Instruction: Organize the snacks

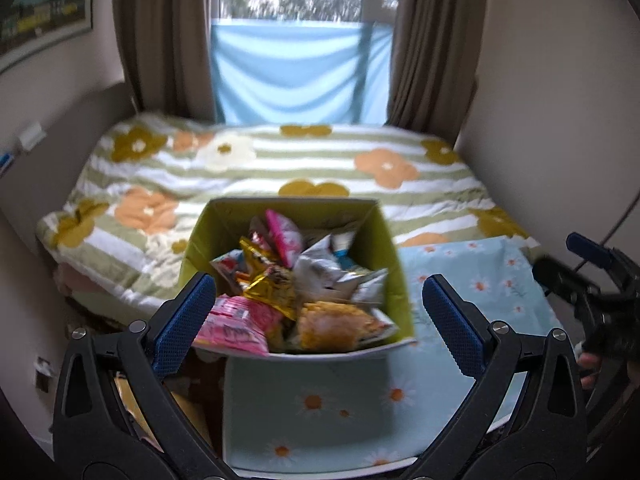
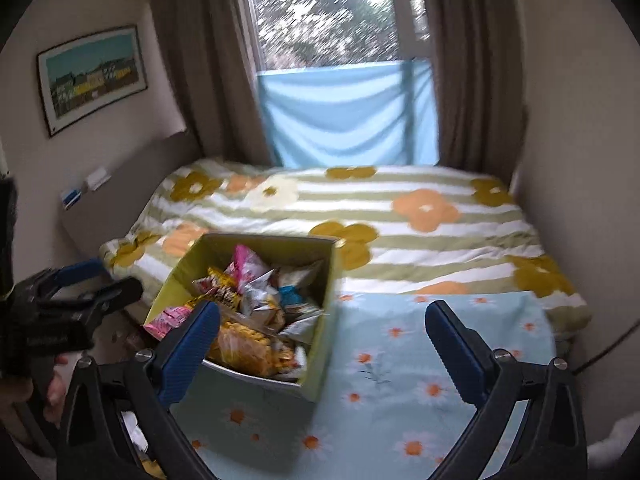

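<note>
Snacks point(image 1: 296, 280) fill a green box point(image 1: 394, 264) heaped to the brim, sitting on a pale blue daisy cloth point(image 1: 472, 280) at the near end of the bed point(image 1: 360, 168). On top of the pile I can make out a pink pack point(image 1: 236, 330) at the near left corner, a gold pack point(image 1: 268, 280) in the middle, a silver pack point(image 1: 332, 272) to its right, and an orange-yellow pack point(image 1: 336, 326) against the near wall. Another pink pack point(image 1: 282, 234) stands up toward the back. Print on the wrappers is too blurred to read

Left gripper point(image 1: 320, 316) hangs just short of the box with its blue pads spread wide, nothing between them; its left pad point(image 1: 184, 320) overlaps the near left corner of the box in its own view, though I cannot tell if it touches. Right gripper point(image 2: 322, 350) is held off to the right over the daisy cloth, jaws likewise wide apart and empty, with the box point(image 2: 324, 320) ahead and to its left

Behind the box lies a striped quilt point(image 2: 400, 216) with orange and mustard flowers. Brown curtains point(image 2: 208, 80) frame a window point(image 2: 328, 16) with a blue sheet point(image 2: 344, 116) across its lower part, and a framed picture point(image 2: 94, 76) hangs on the left wall
</note>
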